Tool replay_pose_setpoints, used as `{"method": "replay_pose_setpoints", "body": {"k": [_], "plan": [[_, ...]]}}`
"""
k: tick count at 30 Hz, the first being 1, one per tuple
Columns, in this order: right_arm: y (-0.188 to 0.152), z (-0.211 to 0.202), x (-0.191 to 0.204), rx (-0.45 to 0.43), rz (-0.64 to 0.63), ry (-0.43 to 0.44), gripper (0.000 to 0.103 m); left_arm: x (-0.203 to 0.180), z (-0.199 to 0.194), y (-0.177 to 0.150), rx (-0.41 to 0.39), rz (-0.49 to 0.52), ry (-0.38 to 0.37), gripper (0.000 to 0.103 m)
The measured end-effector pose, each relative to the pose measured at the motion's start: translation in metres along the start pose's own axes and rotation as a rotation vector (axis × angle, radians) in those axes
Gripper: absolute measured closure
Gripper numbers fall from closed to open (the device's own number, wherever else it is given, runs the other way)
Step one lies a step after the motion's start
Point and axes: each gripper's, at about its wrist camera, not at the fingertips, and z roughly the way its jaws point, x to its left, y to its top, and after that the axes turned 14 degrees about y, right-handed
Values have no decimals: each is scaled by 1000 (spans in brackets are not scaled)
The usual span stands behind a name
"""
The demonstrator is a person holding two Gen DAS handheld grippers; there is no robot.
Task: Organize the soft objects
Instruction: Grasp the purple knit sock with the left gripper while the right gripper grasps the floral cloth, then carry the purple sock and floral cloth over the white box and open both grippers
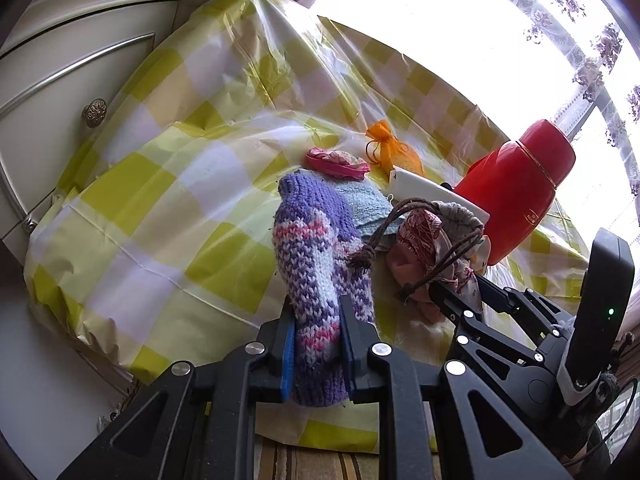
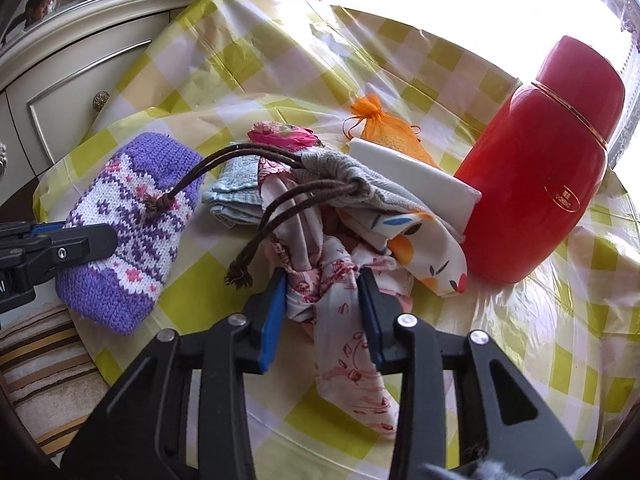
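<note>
Soft objects get sorted best if the left gripper [image 1: 316,344] holding the knitted pouch [image 1: 316,264] and the right gripper [image 2: 324,312] pinching the patterned cloth [image 2: 340,320] lift apart slowly beside the red flask [image 2: 548,168].

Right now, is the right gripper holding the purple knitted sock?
No, the right gripper is shut on the pink-printed white cloth; the purple knitted sock sits in the left gripper.

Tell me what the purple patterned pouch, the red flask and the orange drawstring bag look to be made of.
Purple patterned knitted pouch: yarn, probably wool or acrylic; chunky visible stitches, matte and fuzzy. Red flask: smooth glossy shell with a gold band, likely painted metal or plastic; the look leaves it open. Orange drawstring bag: sheer, slightly shiny mesh fabric, organza-like, gathered at the neck.
</note>
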Motion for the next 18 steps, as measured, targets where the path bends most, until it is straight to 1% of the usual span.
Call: {"method": "replay_pose_setpoints", "body": {"k": [2,4,7,14,18], "plan": [[-2,-4,-4,-15,24,21,78,0,-1,0,-3,-2,0,83],[-5,-10,-8,-31,56,43,79,1,-1,0,-6,-4,0,83],[-11,-22,-13,-47,109,74,80,2,-3,-1,-9,-9,0,83],[-27,-55,-18,-71,184,102,80,6,-10,-3,-23,-22,1,83],[-34,-79,-25,-104,252,150,80,6,-13,-5,-31,-26,-3,83]]}}
